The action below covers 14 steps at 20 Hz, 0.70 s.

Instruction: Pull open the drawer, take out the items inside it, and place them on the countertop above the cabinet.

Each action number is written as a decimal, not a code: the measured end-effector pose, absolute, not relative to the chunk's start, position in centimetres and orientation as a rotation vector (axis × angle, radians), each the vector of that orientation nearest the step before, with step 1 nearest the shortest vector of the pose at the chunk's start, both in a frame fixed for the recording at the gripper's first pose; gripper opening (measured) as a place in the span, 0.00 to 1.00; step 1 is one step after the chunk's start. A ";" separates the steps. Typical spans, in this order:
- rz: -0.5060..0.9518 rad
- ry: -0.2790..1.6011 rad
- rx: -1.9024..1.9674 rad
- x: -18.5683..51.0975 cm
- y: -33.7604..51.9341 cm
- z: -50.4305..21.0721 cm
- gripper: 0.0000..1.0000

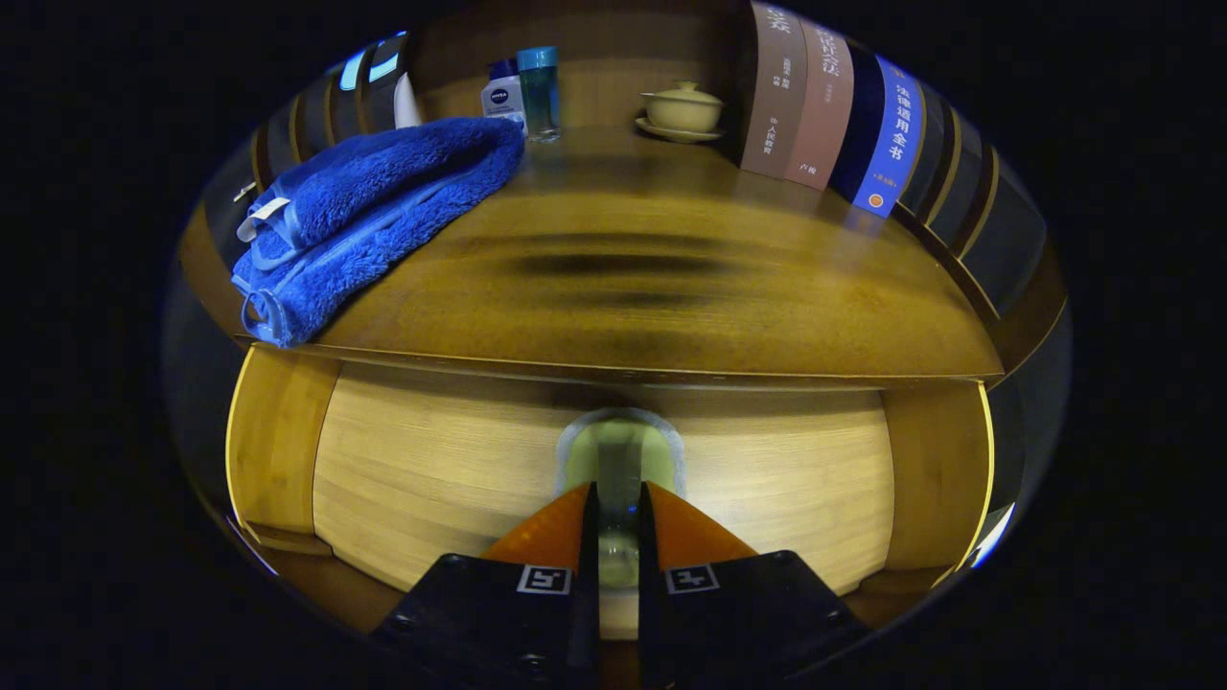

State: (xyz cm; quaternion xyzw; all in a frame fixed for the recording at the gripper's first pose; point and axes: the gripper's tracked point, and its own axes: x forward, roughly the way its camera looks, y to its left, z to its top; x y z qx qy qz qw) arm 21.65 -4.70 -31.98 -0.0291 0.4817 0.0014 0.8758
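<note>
At lower centre our orange-fingered gripper [618, 498] pinches nearly closed on the pale wooden drawer front's [431, 470] narrow clear handle [618, 460], and a crooked pull could slip us off.

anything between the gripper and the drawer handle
Nothing visible: the gripper is already at the rounded pale handle on the light wooden drawer front, a finger on each side, nearly closed. Whether both press on it is unclear.

gripper [618, 498] — orange fingers, black bodies, square black-white markers, screws
</note>
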 end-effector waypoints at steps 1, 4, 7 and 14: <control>-0.014 1.007 -0.050 21.6 -5.0 -31.9 0.21; -0.025 1.000 -0.026 21.2 -5.1 -31.2 0.20; -0.009 0.979 -0.002 20.7 -4.8 -29.6 0.21; 0.093 0.920 0.023 18.1 -2.1 -24.0 0.20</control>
